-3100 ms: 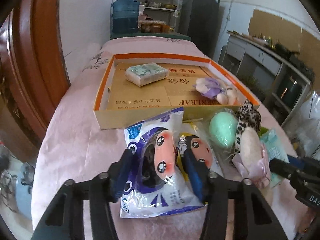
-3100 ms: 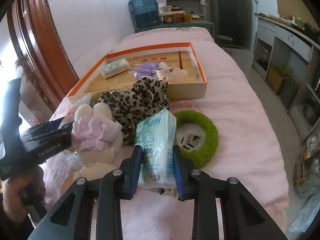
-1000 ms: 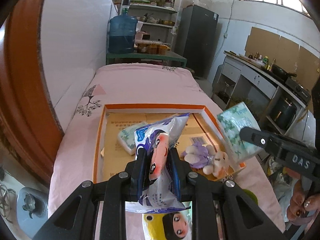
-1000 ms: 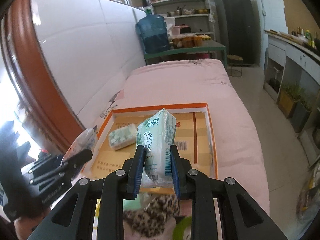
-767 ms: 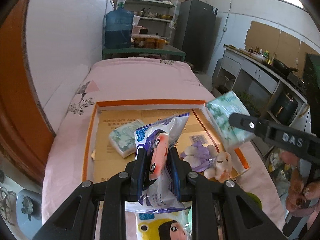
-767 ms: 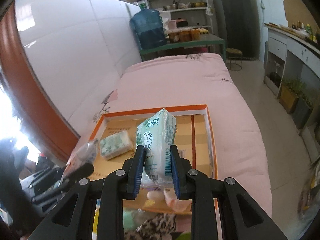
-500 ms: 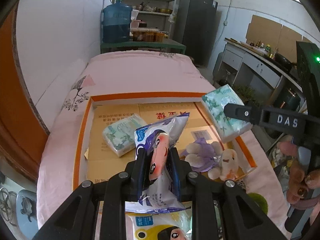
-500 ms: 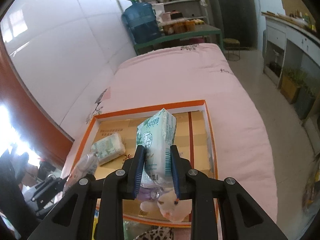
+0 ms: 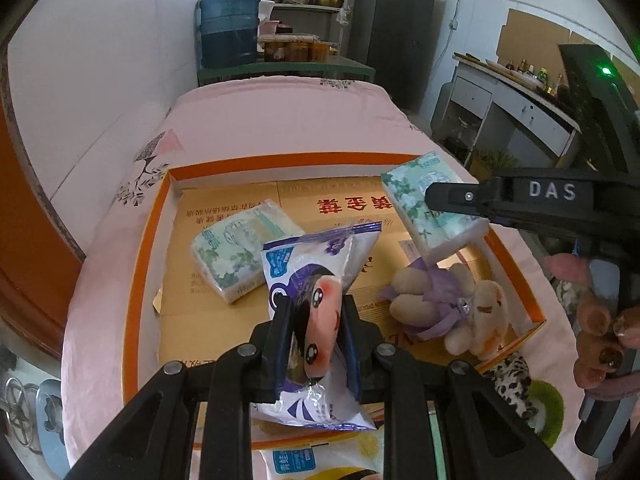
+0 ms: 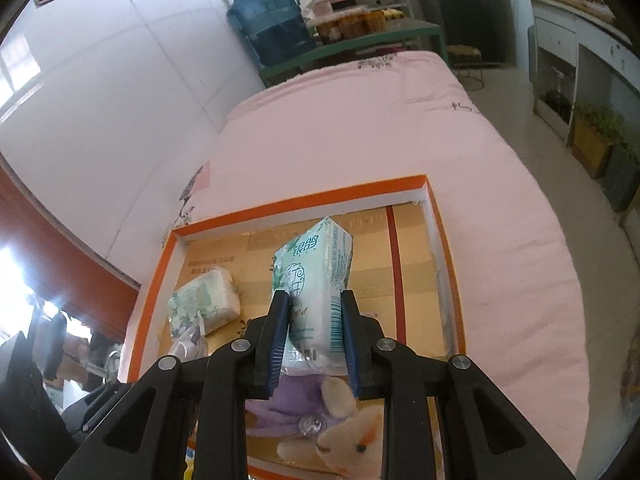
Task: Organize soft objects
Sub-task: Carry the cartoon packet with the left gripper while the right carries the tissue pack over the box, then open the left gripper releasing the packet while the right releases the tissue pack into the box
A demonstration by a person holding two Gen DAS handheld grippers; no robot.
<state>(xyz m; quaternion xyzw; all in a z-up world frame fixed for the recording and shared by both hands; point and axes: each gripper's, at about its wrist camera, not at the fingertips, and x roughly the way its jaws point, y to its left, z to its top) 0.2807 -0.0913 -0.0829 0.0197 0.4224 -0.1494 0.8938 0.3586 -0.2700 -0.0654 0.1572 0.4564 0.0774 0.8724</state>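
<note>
Crinkly plastic cartoon-face packet (image 9: 320, 312) clamped upright in left gripper (image 9: 316, 340), above near edge of orange-rimmed cardboard tray (image 9: 136, 264); soft rectangular tissue pack (image 9: 240, 252) flat toward tray's left side, plush rabbit (image 9: 448, 312) at right edge. From right wrist: glossy green tissue pack (image 10: 316, 280) squeezed upright in right gripper (image 10: 314, 336), over tray's middle, fuzzy rabbit beneath.
</note>
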